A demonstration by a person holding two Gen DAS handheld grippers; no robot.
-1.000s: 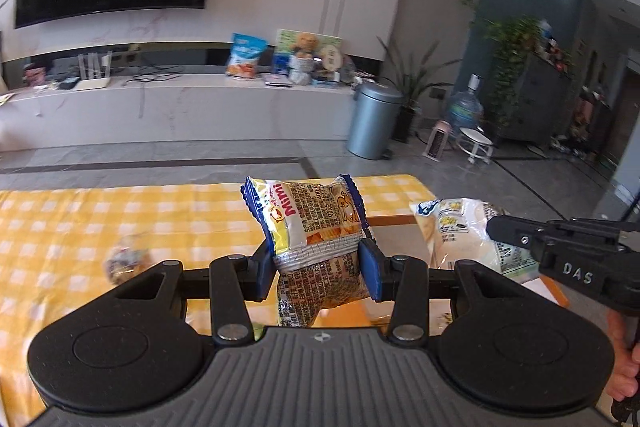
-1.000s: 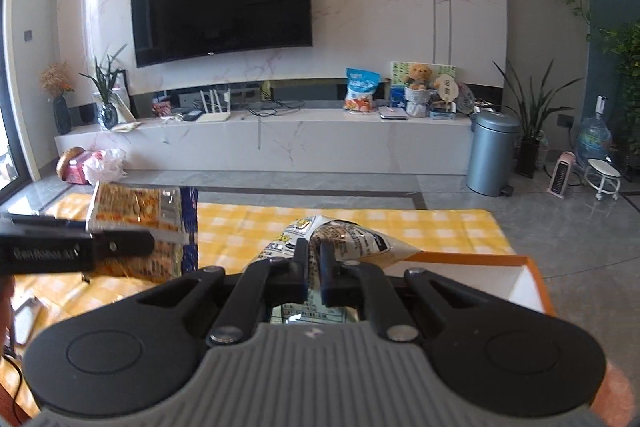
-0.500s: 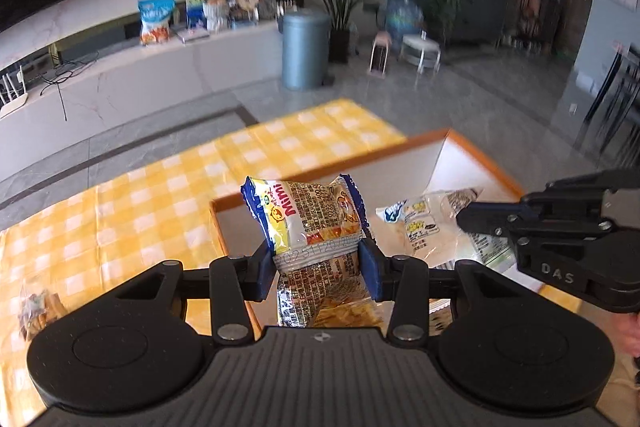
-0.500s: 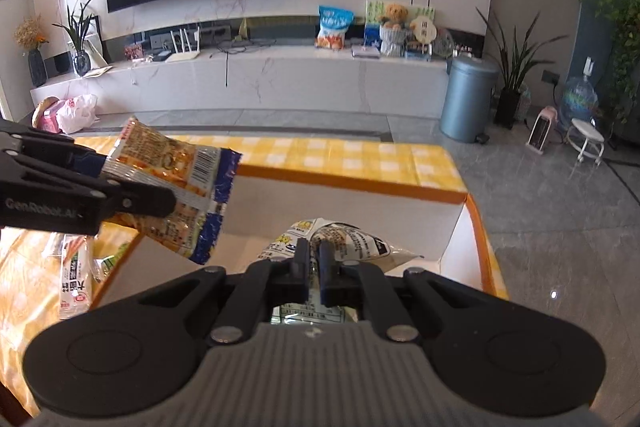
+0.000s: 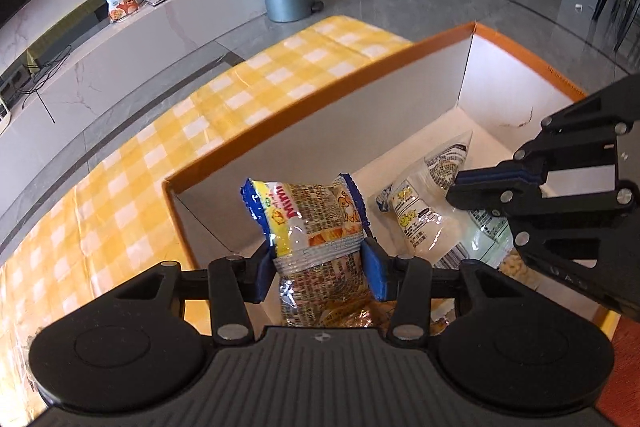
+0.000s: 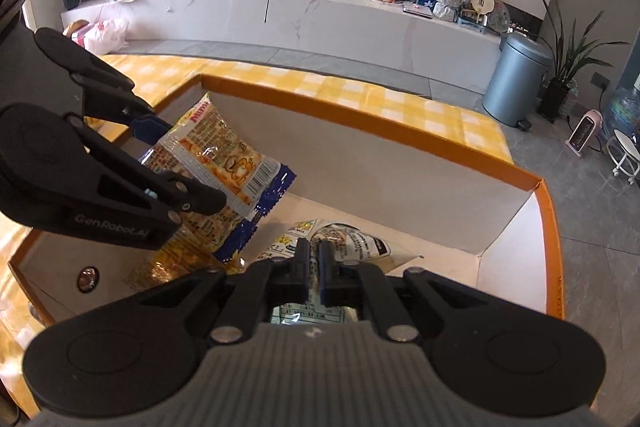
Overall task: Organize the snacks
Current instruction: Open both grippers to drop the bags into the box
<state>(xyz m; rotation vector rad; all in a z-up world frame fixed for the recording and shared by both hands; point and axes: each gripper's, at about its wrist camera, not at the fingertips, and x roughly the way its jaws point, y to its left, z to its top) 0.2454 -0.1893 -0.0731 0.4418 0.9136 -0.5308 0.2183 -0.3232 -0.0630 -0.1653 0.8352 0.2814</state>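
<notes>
My left gripper (image 5: 318, 269) is shut on an orange-and-blue snack bag (image 5: 316, 223) and holds it inside the orange-rimmed white box (image 5: 320, 99), near its left wall. The bag also shows in the right wrist view (image 6: 224, 167). My right gripper (image 6: 314, 259) is shut on a white snack bag (image 6: 352, 239) and holds it low over the box floor. That white bag also shows in the left wrist view (image 5: 424, 211), to the right of the orange bag. Another yellow packet (image 6: 172, 263) lies on the box floor under the orange bag.
The box stands on a table with a yellow checked cloth (image 5: 120, 187). A small packet (image 5: 24, 343) lies on the cloth at the far left. The box walls (image 6: 400, 163) rise around both grippers. Beyond are a white TV bench and a grey bin (image 6: 516, 75).
Both grippers have moved forward and down into the box with their bags. The box walls now fill the views and the bags sit lower, close to the floor.
</notes>
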